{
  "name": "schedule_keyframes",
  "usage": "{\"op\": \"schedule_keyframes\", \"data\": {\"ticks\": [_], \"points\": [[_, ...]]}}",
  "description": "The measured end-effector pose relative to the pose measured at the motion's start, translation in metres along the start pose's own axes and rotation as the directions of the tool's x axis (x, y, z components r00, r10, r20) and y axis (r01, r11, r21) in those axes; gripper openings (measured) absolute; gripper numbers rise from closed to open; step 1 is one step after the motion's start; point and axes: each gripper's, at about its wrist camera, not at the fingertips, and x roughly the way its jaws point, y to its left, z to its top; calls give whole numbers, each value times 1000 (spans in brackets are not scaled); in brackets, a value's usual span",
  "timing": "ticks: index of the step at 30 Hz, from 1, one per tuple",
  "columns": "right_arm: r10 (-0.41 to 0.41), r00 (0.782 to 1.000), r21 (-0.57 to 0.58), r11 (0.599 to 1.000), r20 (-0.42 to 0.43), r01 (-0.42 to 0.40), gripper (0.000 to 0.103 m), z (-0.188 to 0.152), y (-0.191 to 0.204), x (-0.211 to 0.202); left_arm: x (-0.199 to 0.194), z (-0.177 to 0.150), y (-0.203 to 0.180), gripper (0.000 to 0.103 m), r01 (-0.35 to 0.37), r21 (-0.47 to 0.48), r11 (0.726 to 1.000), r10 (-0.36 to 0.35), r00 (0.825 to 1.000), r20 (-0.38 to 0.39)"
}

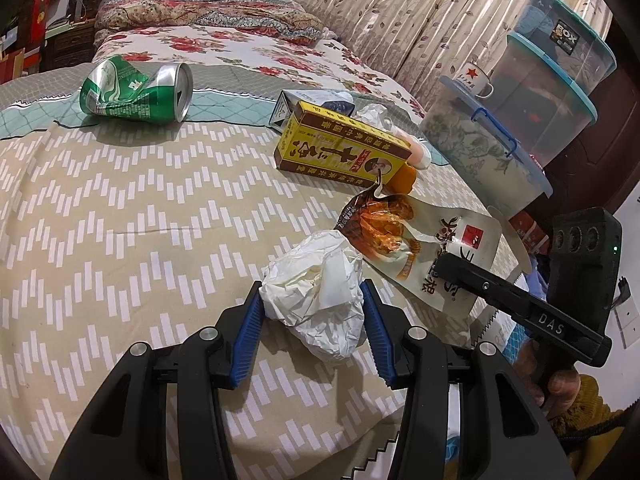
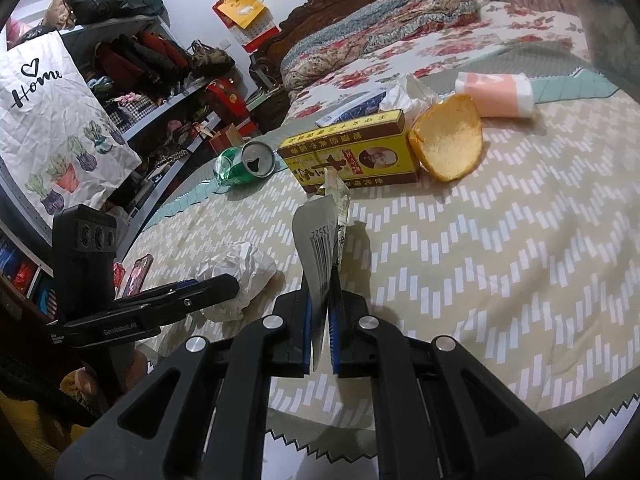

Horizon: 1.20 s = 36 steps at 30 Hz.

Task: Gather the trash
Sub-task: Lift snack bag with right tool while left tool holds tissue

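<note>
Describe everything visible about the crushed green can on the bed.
The green can is a metal drink can, green and silver with white print, badly dented through the body. It lies on its side on the bedspread, near the teal quilted band, apart from the other litter. Its silver top faces the yellow box; the right wrist view shows the mouth opened. Nothing grips or touches it besides the bedding.
</note>
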Motion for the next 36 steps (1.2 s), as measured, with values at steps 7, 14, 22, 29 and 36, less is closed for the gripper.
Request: {"op": "schedule_keyframes", "data": {"ticks": [7, 14, 22, 29, 36], "points": [[-4, 1000, -3, 1000, 2, 4, 9, -1, 1, -2, 0, 0, 0, 45, 0, -1, 1000, 0, 1000, 1], [-7, 1000, -9, 1000, 23, 7, 8, 1, 5, -7, 0, 0, 0, 45, 0, 1, 1000, 0, 1000, 1], [1, 999, -25, 1000, 45, 0, 8, 4, 10, -17, -2, 1, 0, 45, -1, 7, 1000, 1, 1000, 9], [24, 996, -6, 1000, 80, -23, 8, 8, 10, -31, -8, 4, -1, 45, -7, 8, 1000, 6, 1000, 17], [44, 990, 28, 998, 136, -49, 8, 13, -4, -50, -18, 11, -13, 45, -12, 35, 999, 11, 999, 38]]}}
